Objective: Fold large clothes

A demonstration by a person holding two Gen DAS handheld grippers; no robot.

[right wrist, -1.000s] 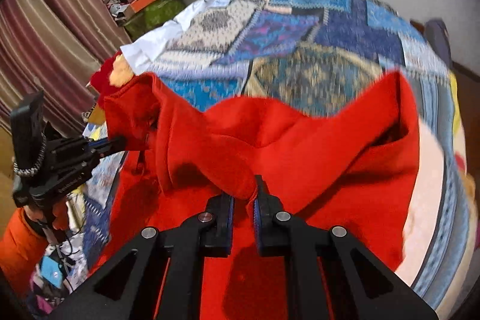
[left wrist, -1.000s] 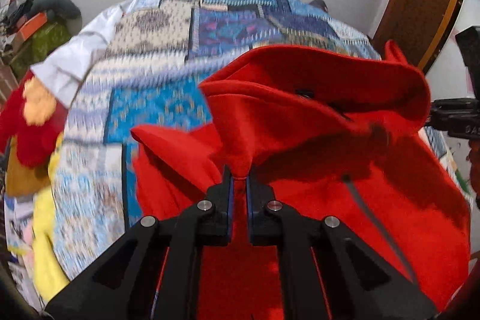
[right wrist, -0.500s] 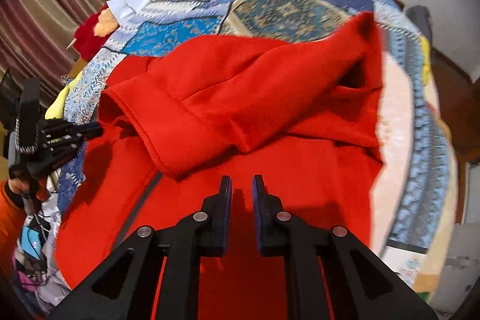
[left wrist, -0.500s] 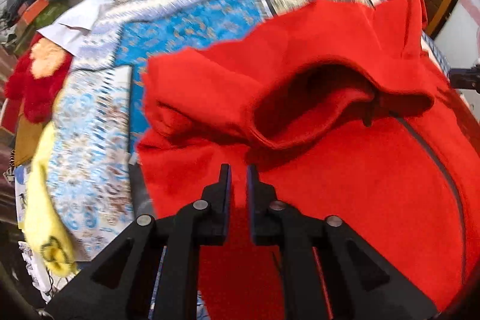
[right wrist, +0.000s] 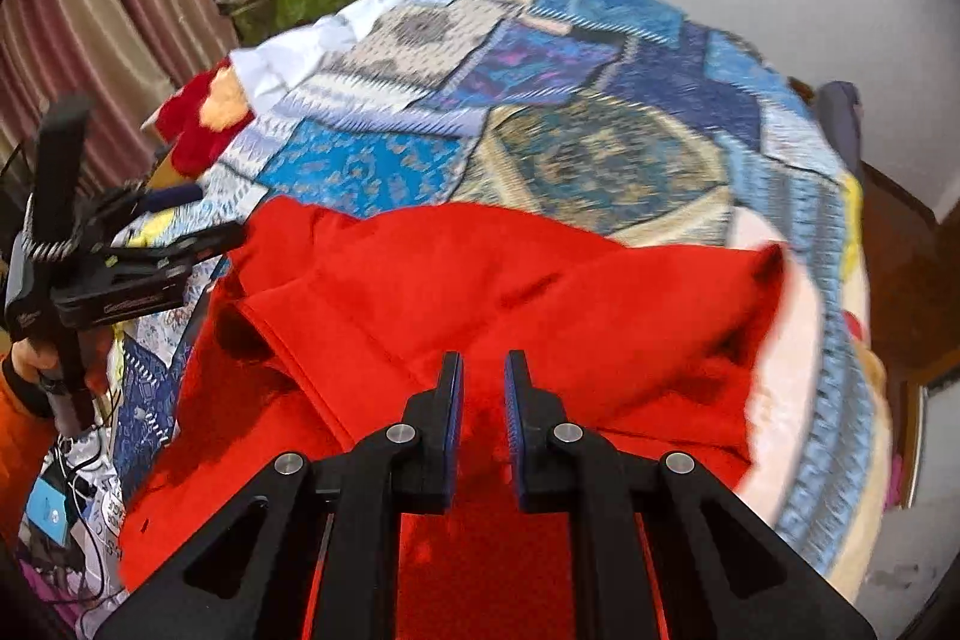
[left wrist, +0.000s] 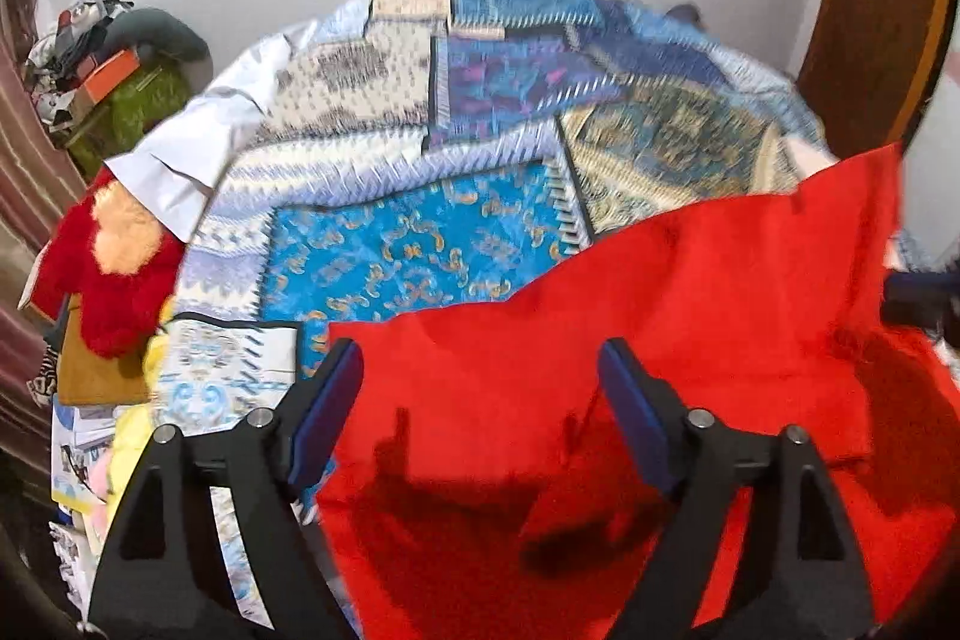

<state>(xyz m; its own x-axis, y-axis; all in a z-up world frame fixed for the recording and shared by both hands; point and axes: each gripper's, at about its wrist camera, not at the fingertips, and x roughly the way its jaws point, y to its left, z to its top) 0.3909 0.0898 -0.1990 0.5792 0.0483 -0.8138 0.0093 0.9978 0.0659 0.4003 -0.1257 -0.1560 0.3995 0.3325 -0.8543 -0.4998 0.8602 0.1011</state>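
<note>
Over red garment | left tongs just opened, empty | right tongs closed, empty

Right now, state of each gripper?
Left gripper: jaws open, just been opening, nothing gripped, above the red fleece garment.
Right gripper: jaws shut, nothing visibly clamped.

The red garment runs off the lower edge in both wrist views, its near hem unseen. It hides the bed's near right corner. The patchwork quilt is motion-smeared, worst along the bed's right edge.
</note>
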